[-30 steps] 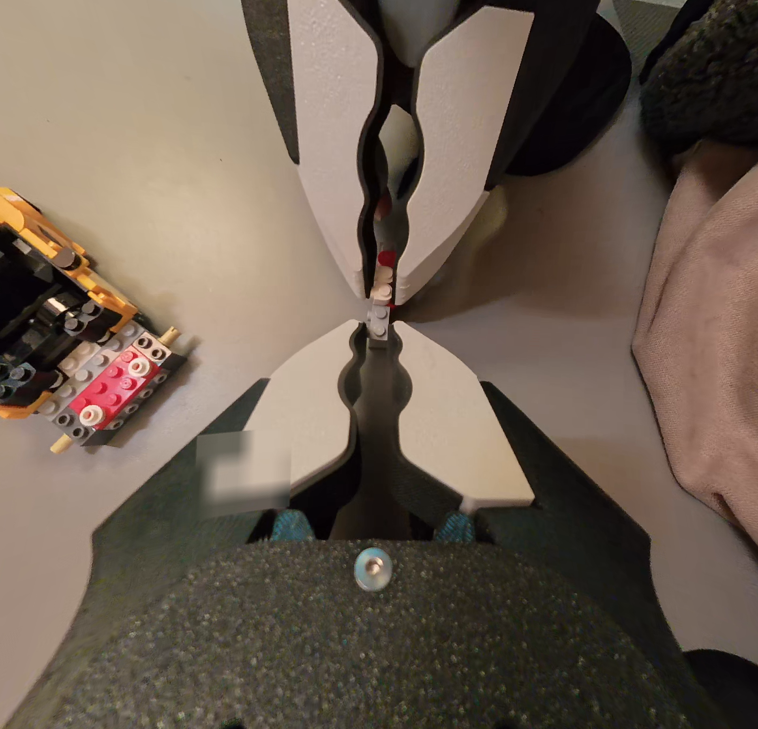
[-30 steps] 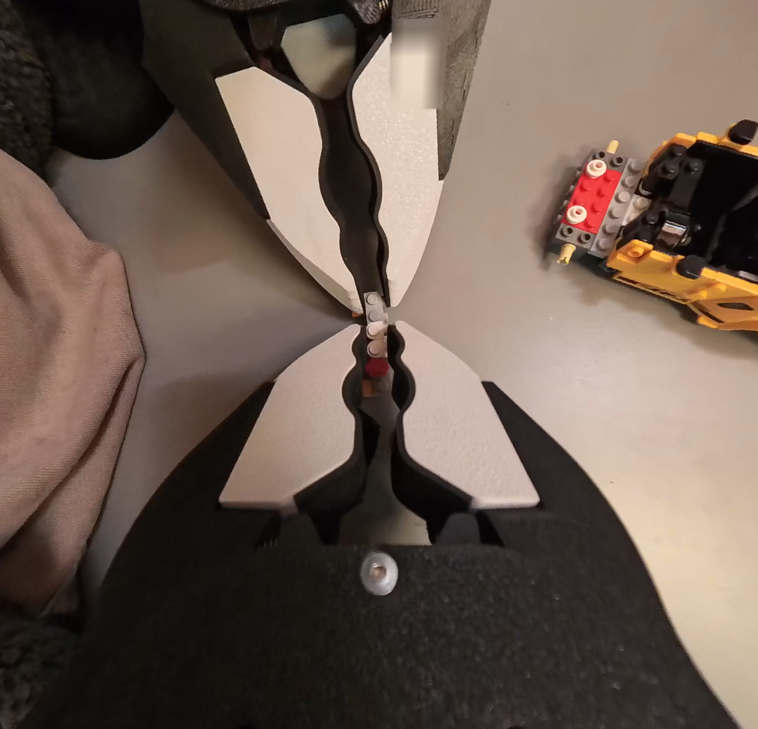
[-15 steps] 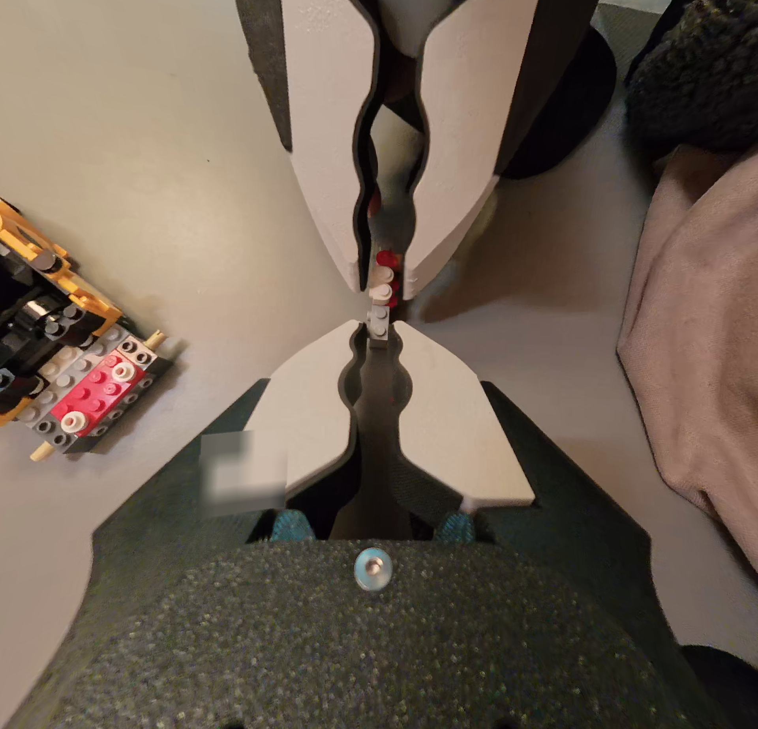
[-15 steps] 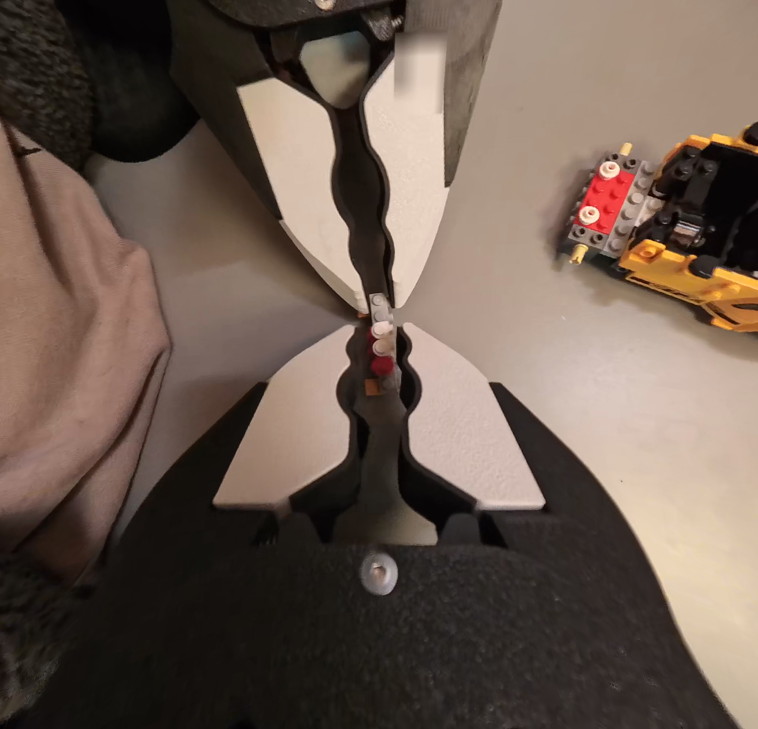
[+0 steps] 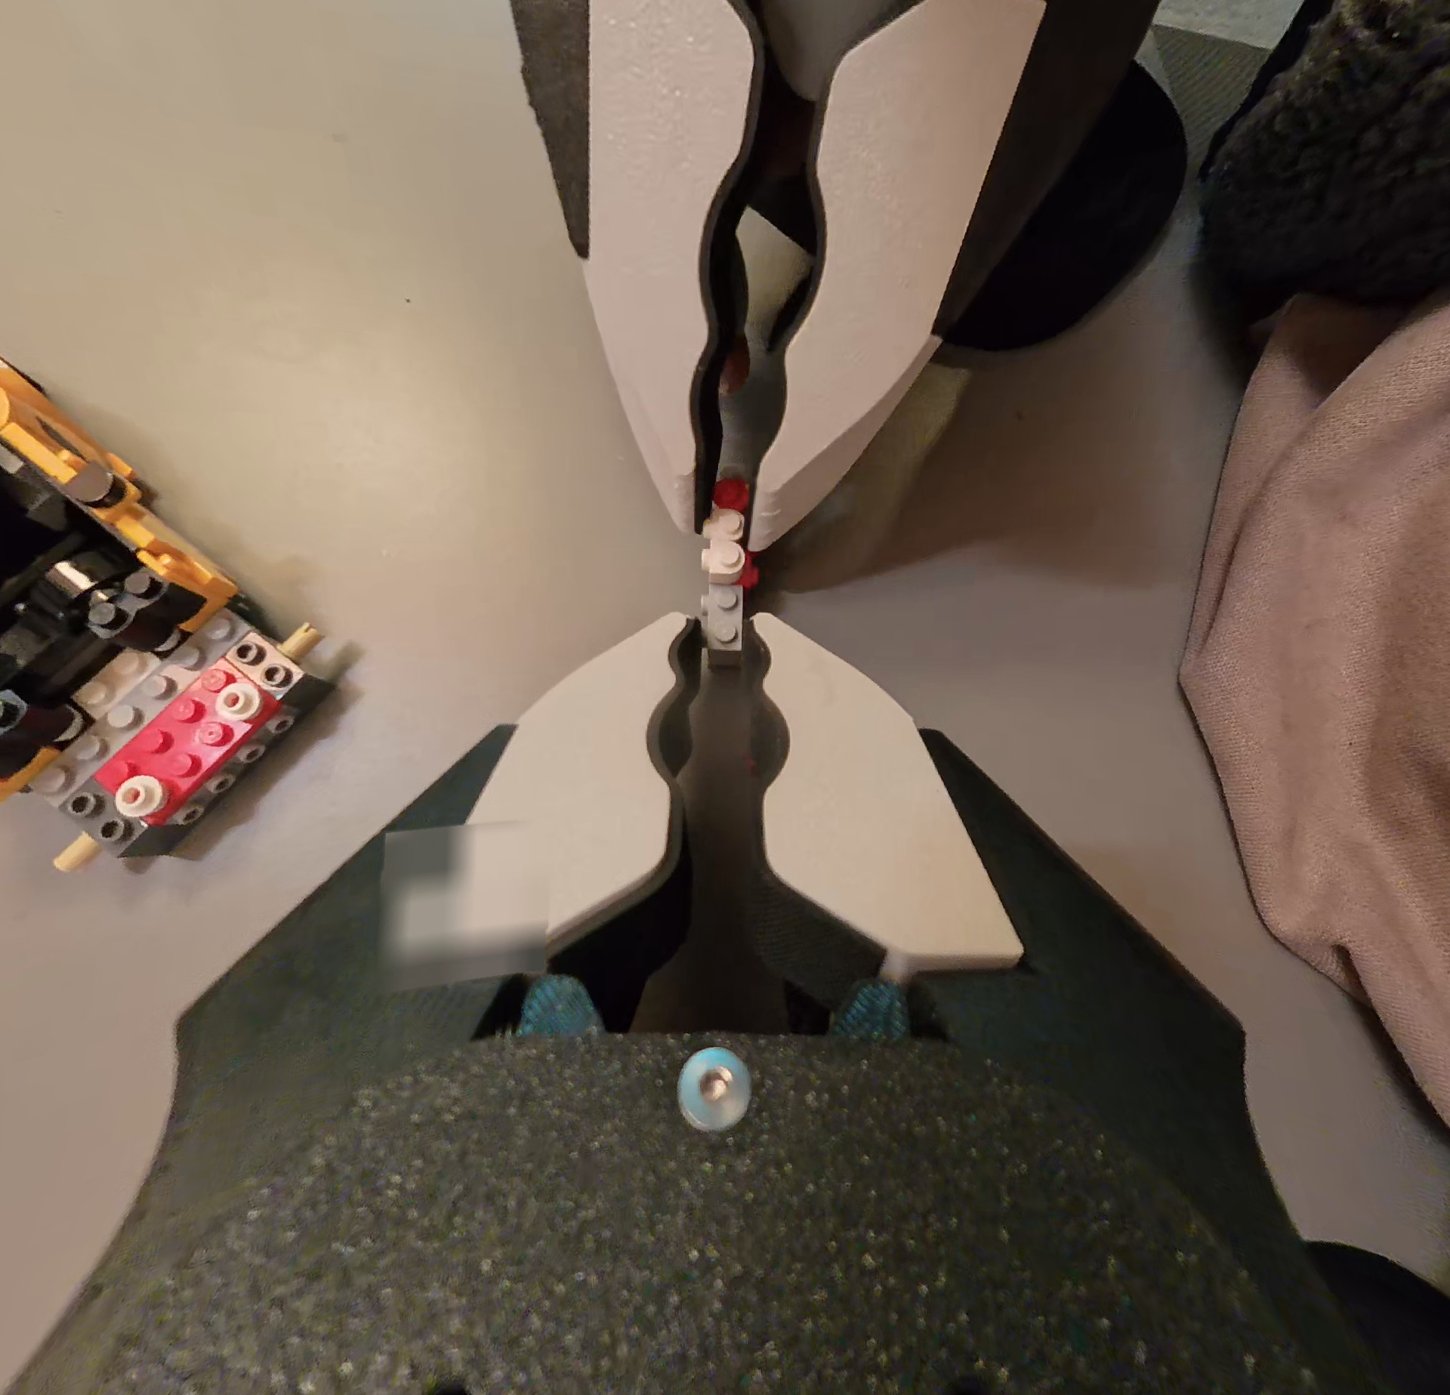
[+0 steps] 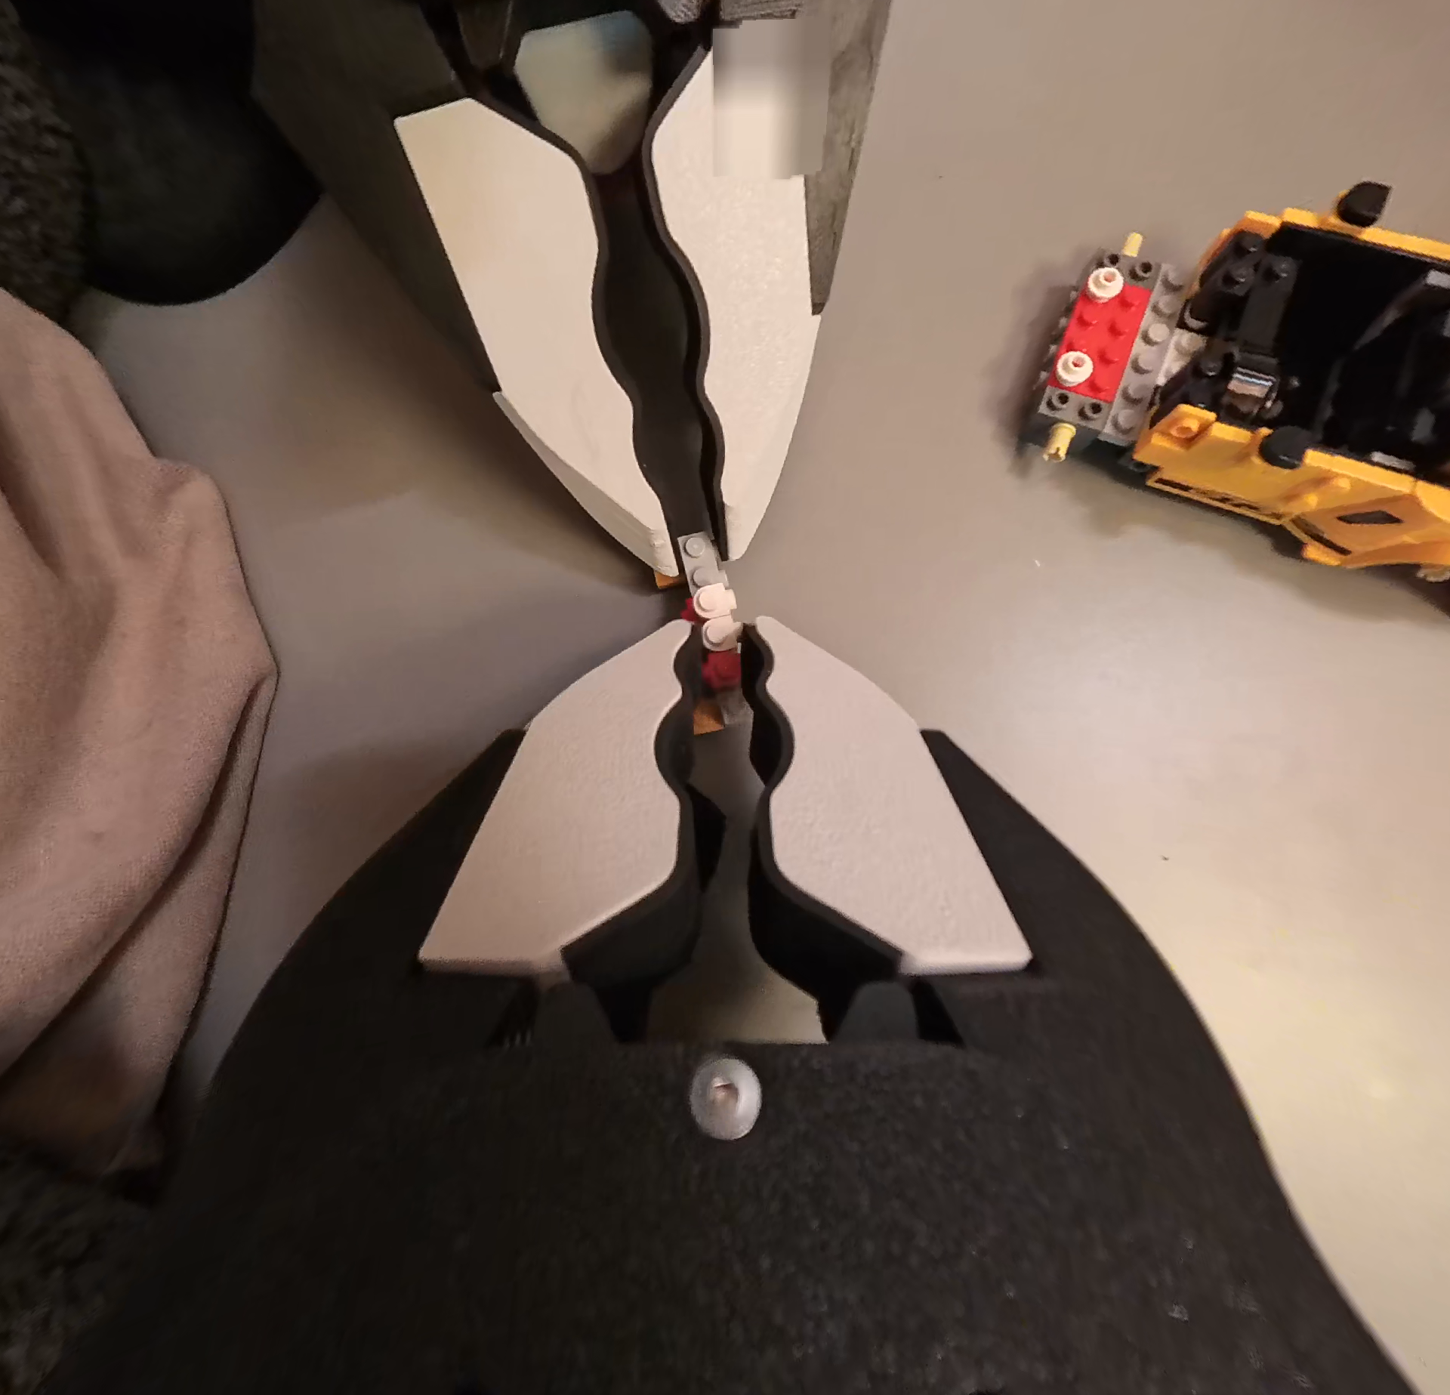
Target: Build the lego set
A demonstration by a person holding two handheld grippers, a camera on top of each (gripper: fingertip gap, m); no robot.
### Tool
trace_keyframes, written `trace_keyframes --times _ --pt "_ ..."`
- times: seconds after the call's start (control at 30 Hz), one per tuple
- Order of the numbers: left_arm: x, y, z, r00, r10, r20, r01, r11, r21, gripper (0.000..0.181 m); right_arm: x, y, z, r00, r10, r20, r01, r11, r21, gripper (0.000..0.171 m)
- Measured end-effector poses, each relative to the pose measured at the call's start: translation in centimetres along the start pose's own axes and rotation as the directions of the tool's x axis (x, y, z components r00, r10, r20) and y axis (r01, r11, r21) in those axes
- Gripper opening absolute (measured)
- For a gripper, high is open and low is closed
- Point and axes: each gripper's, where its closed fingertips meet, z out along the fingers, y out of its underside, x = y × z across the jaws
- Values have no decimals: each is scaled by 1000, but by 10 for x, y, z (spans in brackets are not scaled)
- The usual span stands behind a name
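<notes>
Left tool (image 5: 723, 635), white matte wavy-edged fingers on black grainy foam body, tips pinched nearly together on the grey end of a thin studded plastic lego strip (image 5: 723, 626). Right tool (image 6: 718, 639), same white fingers and black body, closed to a narrow gap on the strip's other end, where small white round studs (image 6: 715, 616) and dark red bits (image 6: 718, 671) sit. In the right wrist view the grey end (image 6: 701, 561) goes into the left tool's tips; a small orange piece shows under the strip. The strip bridges the two tools tip to tip, held above the smooth matte pale grey desk (image 5: 275, 298). Whether it is one piece or two being joined, cannot tell.

Partly built yellow-and-black blocky lego vehicle (image 6: 1271, 384) lies on the desk well apart from the tools, left edge in the left wrist view (image 5: 118, 651). Its near end has a glossy red studded plate (image 5: 188, 745) with two white round studs on dark grey plates, and tan axle pins sticking out.

Pinkish-beige soft woven cloth (image 5: 1334, 651) bunched at the desk edge. Dark fuzzy knit fabric (image 5: 1334, 141) beyond it.
</notes>
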Motion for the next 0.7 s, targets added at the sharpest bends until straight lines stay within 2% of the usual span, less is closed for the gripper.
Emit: trace_keyframes --times 0.2,0.7 --pt "0 0 0 1000 5 9 -5 1000 -4 10 0 0 0 998 33 -45 -32 999 1 9" --pt "3 1 0 1000 8 -14 -8 1000 -3 10 -4 1 0 986 -160 52 162 986 -30 9"
